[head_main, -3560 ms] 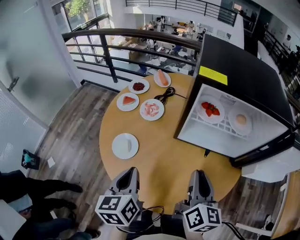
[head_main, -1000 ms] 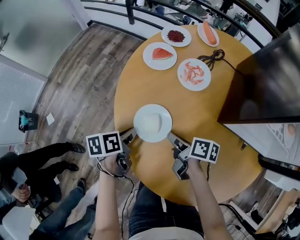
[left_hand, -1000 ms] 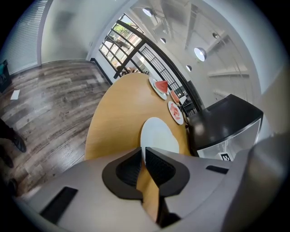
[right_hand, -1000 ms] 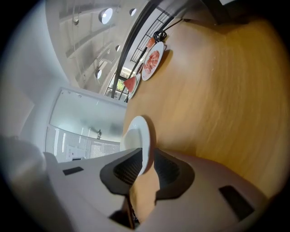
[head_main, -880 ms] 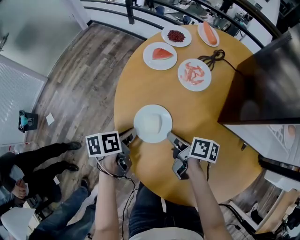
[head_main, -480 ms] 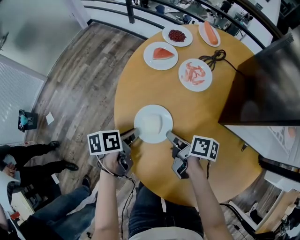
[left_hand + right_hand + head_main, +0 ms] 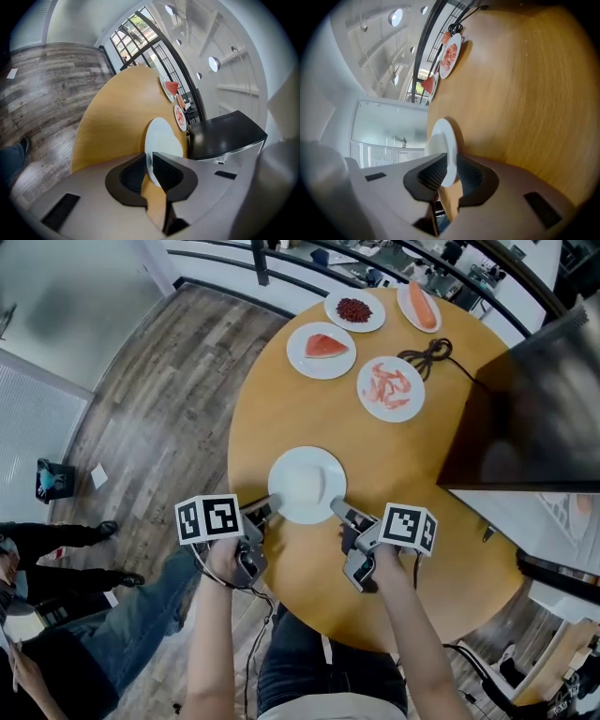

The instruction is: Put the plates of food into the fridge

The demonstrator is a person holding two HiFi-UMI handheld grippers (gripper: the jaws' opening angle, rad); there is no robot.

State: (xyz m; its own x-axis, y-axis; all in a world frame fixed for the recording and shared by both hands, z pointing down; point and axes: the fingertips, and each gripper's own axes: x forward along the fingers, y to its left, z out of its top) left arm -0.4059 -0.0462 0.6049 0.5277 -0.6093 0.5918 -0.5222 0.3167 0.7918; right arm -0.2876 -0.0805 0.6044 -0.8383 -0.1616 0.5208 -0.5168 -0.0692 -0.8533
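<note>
1. Grip check: left gripper (image 7: pixel 265 510) is pinching the near-left rim of the plate (image 7: pixel 307 485), and right gripper (image 7: pixel 338 512) is pinching the near-right rim. Each gripper view is showing the rim clenched btw its two jaws.
2. The plate, w/ pale food on it, is sitting on the table (image 7: pixel 272 418), close to the person's edge.
3. Step in hand, as I'm judging it, is the lift. Both sides should be rising together, w/ the plate kept level so the food isn't sliding. The hold is on thin rim only, so no twisting btw the two grippers.
4. The fridge (image 7: pixel 525 390) is standing at the table's right, w/ white interior showing low on its near side. Bare wood is lying btw plate & fridge front, so nothing is blocking that route.
5. The fridge's near corner is jutting toward that route, so I'd be swinging wide of it. The table edge is running just under both gripper bodies.
6. The watermelon plate (image 7: pixel 322 351), pink-food plate (image 7: pixel 391 388) & cable (image 7: pixel 427 357) are sitting well apart at the far side, out of the way.
</note>
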